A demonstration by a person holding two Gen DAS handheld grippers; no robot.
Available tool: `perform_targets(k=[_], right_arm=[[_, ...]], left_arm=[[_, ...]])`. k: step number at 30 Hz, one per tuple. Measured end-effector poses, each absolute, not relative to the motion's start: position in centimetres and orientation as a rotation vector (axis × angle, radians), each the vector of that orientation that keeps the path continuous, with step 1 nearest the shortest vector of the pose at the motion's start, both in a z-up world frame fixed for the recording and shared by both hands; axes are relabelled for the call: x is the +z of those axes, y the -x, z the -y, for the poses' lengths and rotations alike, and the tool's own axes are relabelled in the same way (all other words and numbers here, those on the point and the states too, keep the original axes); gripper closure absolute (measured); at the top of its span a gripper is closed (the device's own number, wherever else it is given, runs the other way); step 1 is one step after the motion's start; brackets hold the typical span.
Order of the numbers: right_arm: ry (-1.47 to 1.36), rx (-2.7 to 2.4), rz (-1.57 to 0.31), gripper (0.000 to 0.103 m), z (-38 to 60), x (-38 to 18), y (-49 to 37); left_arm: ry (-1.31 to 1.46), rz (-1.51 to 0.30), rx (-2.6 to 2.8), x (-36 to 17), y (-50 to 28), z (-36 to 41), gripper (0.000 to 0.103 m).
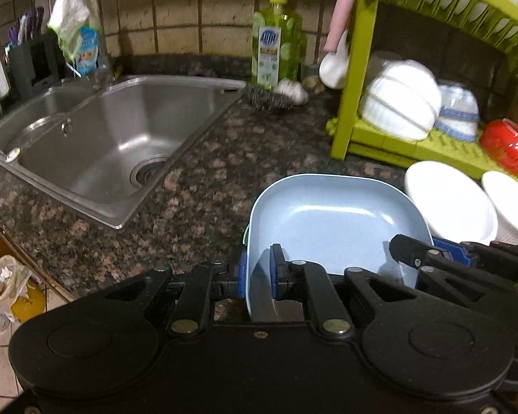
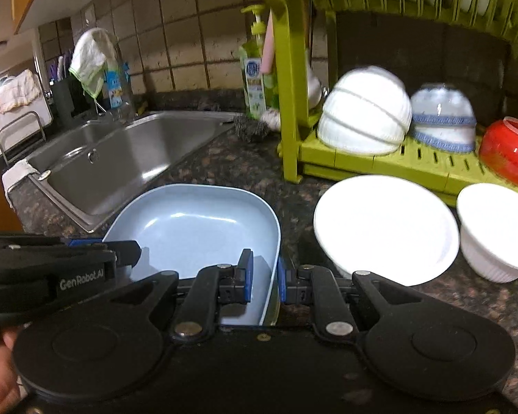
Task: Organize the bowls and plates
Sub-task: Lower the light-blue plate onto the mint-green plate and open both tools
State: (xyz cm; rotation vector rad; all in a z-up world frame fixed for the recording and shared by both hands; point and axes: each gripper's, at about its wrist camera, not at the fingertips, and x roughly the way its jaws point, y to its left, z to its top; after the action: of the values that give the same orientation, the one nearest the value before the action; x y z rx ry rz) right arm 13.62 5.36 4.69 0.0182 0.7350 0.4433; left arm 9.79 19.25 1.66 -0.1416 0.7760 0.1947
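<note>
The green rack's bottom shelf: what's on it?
On the green rack, upside-down bowls: stacked white bowls, blue-trimmed bowls and a red bowl. The dark space behind them cannot be made out.

Blue plate (image 1: 335,227): smooth, satin finish with soft highlights; material cannot be told for certain.
Counter (image 1: 197,186): speckled brown stone, polished.
Sink (image 1: 114,145): brushed steel, dull sheen.
Dish rack (image 2: 380,162): lime-green moulded plastic, smooth, slotted.
White bowls (image 2: 383,227): glossy glazed ware; ribbed outer walls are seen on some.
Red bowl (image 2: 507,151): high gloss, bright reflections.
Soap bottle (image 1: 276,51): clear green plastic, paper-like label.
Scourer (image 1: 269,98): tangled metal wire, rough.
Cloth (image 1: 74,17): white woven fabric, crumpled, matt.
Wall (image 1: 190,10): beige tiles, matt and mottled.
Grippers (image 2: 263,283): matt black plastic, blue pads (image 2: 248,281), metal pivot pins.
</note>
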Motion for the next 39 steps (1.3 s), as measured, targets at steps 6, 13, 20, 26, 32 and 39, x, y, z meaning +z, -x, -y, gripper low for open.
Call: perform_targets(k=[6,13,20,26,32,39], right_arm=[[-0.004,0.438,-0.751,0.086,-5.8,3.7,-14.4],[0.017,0.432,-0.746,0.075,-6.4,3.0,-14.9],[0.018,0.442,-0.743,0.067,-6.5,3.0,-14.7],[0.023,0.453,-0.749,0.058,-6.5,3.0,-14.6],[0.015,0.453,-0.767,0.052,-6.2,2.8,-14.5],[-0.004,0.473,-0.788,0.046,-5.7,2.8,-14.0]], left_arm=[[0.155,-0.797,0.184,0.6,-10.4,-19.7,0.086],[0.136,-0.778,0.150,0.1,-10.8,-19.3,0.062],[0.148,-0.789,0.151,0.1,-10.8,-19.5,0.058],[0.173,-0.790,0.167,0.1,-10.4,-20.1,0.058],[0.174,-0.786,0.172,0.4,-10.0,-20.1,0.055],[0.202,-0.775,0.186,0.8,-9.2,-20.6,0.049]])
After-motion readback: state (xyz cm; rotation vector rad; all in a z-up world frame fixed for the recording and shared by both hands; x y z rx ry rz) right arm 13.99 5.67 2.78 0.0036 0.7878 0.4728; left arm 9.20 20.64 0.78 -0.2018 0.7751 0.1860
